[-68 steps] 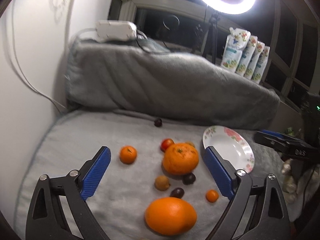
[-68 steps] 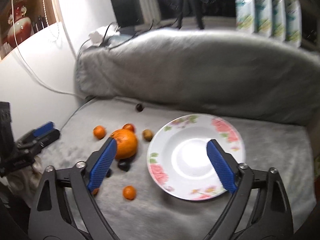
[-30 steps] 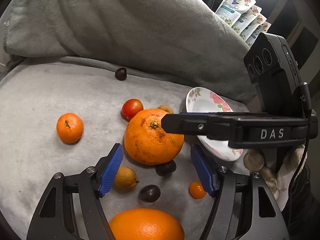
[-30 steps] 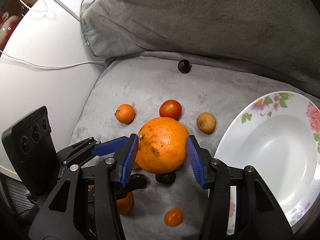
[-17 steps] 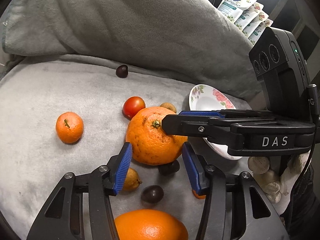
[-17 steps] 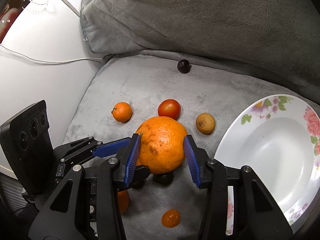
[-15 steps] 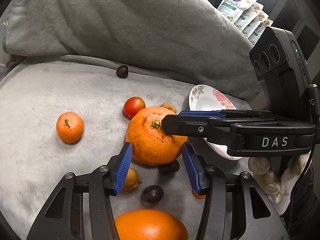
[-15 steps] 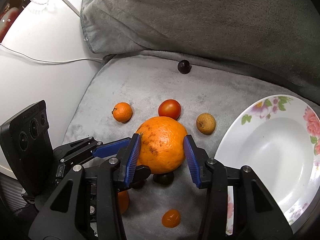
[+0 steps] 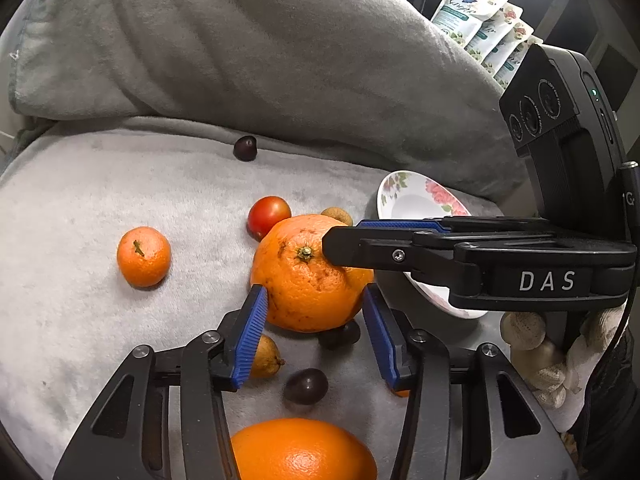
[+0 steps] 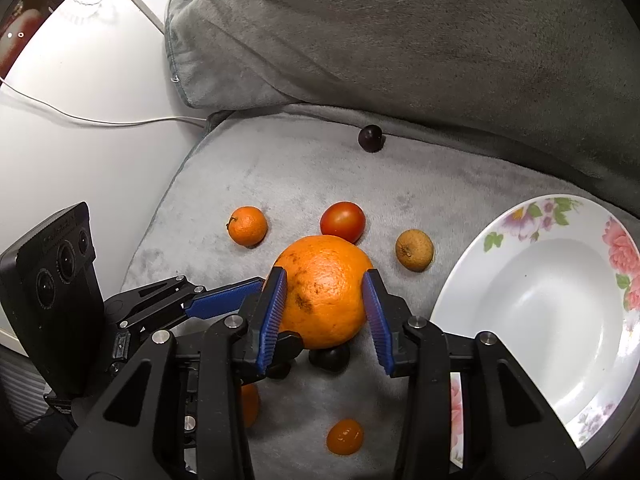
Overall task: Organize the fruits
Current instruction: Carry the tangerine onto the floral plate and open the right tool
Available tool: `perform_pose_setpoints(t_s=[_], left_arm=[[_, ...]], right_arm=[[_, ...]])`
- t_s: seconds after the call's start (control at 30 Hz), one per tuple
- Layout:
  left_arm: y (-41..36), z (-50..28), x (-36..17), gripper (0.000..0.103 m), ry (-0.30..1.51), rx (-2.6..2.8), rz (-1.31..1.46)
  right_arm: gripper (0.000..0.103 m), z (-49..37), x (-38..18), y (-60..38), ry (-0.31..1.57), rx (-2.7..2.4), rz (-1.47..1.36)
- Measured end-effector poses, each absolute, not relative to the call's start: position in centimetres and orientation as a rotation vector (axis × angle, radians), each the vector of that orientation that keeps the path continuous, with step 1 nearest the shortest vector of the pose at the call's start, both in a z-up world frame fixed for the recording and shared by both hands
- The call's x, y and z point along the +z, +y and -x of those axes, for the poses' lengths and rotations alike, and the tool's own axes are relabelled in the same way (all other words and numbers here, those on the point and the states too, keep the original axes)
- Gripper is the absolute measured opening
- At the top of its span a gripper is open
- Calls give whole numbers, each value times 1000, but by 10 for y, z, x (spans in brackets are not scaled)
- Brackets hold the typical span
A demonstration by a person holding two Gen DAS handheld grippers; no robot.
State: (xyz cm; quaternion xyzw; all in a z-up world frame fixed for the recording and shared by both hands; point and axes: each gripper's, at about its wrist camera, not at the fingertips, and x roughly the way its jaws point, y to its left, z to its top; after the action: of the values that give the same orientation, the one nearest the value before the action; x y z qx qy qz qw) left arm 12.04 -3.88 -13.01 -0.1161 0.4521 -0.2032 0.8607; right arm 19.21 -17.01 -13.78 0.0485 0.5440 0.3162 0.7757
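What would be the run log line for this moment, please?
stage: grasp | right tongs: shut on large orange | left tongs: shut on large orange | plate: holds nothing

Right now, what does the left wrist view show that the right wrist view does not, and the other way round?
Only the left wrist view shows the refill pouches and the gloved hand. Only the right wrist view shows the white cable on the wall. Both show the big orange between both grippers' pads, the tomato, and the flowered plate.

A second big orange [image 9: 304,452] is cut off by the frame's bottom edge.
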Motion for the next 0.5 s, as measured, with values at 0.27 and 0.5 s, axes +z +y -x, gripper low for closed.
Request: perform_pose_setpoints(t_s=[0.27, 0.5], left_arm=[[-41, -118, -122, 47, 921, -433, 242], [-56, -118, -111, 47, 890, -453, 227]], right_arm=[[41, -187, -128, -173, 1153, 674, -95], [41, -180, -111, -188, 1118, 654, -99]])
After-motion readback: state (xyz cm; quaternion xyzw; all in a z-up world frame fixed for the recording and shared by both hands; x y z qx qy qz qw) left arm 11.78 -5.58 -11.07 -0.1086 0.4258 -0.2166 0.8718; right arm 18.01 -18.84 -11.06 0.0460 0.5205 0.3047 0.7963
